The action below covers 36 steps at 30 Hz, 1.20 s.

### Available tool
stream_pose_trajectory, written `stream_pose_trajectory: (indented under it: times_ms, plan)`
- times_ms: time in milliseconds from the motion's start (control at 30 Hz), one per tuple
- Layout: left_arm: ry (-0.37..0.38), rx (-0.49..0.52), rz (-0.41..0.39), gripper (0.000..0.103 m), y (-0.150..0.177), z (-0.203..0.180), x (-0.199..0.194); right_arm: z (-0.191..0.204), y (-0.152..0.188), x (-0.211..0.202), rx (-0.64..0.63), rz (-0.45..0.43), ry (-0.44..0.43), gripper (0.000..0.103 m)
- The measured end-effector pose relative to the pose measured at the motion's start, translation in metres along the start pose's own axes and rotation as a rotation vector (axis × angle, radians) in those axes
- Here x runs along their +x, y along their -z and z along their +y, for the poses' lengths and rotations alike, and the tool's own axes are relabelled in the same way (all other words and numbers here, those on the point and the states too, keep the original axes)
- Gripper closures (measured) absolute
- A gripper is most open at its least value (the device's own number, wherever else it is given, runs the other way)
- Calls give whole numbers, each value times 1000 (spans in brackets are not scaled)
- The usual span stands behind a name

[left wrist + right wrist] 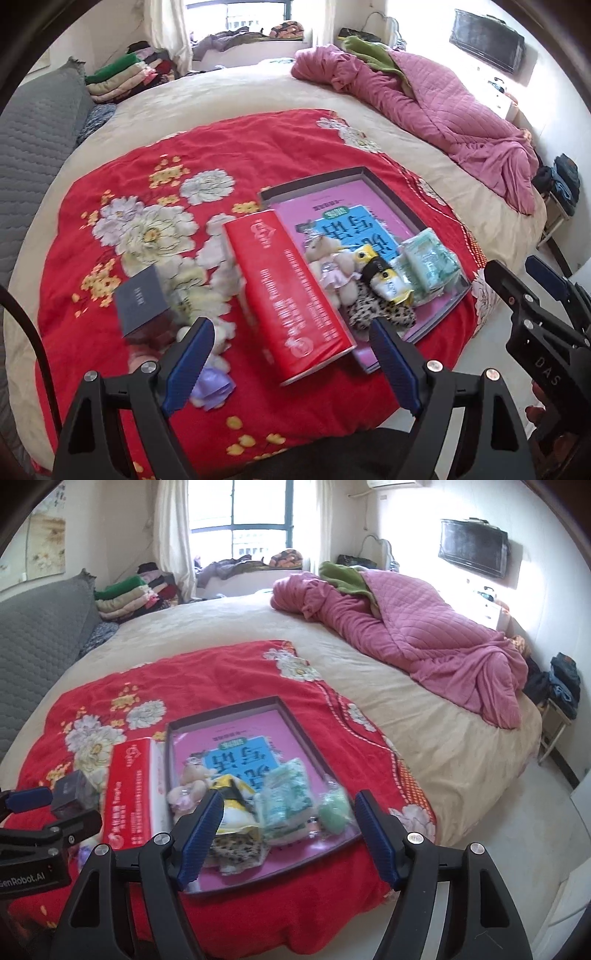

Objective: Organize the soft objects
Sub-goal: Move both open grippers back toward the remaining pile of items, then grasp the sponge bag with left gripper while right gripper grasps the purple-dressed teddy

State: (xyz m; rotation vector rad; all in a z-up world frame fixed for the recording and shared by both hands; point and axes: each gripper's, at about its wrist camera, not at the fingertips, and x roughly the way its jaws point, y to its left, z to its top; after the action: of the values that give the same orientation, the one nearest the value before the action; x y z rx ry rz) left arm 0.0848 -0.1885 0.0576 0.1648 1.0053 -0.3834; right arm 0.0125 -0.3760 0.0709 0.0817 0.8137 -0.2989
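A shallow dark-rimmed tray [354,174] with a pink floor lies on the red flowered blanket [221,147]. In it are a small plush bear [332,267], a yellow and black packet [384,278], a green tissue pack [428,266] and a leopard-print soft item [380,314]. In the right wrist view the tray [221,716] also holds a pale green soft thing [332,808]. My left gripper [291,363] hangs open above the near end of a red box [291,295], holding nothing. My right gripper [288,836] is open above the tray's near edge, also holding nothing.
A dark grey box [142,302] and a purple soft thing [212,387] lie left of the red box. A crumpled pink quilt [443,122] covers the bed's far right. Folded clothes [118,77] are stacked at the back left beside a grey headboard [33,140].
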Motion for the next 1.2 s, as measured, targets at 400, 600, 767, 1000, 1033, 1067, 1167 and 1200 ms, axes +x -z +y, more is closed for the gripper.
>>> stream_pose_trajectory:
  times_ms: [400, 600, 767, 1000, 1033, 1067, 1167, 1200]
  plan:
    - [-53, -95, -25, 18, 22, 71, -32, 72, -6, -29, -97, -39, -99, 29]
    - [-96, -163, -31, 18, 38, 117, -43, 111, -5, -38, -122, -37, -164, 29]
    - [-147, -206, -26, 18, 51, 156, -46, 149, 2, -37, -140, 4, -276, 29]
    - [-182, -273, 27, 18, 72, 202, -26, 198, 22, -21, -208, 73, -340, 28]
    - [-182, -281, 38, 18, 75, 206, -22, 202, 26, -18, -214, 84, -343, 28]
    - [-182, -291, 51, 18, 78, 210, -16, 208, 30, -14, -221, 96, -347, 29]
    - [-175, -310, 76, 18, 84, 218, 0, 217, 39, -4, -244, 121, -344, 28]
    - [-169, -310, 81, 18, 85, 219, 4, 220, 43, 0, -248, 130, -346, 28]
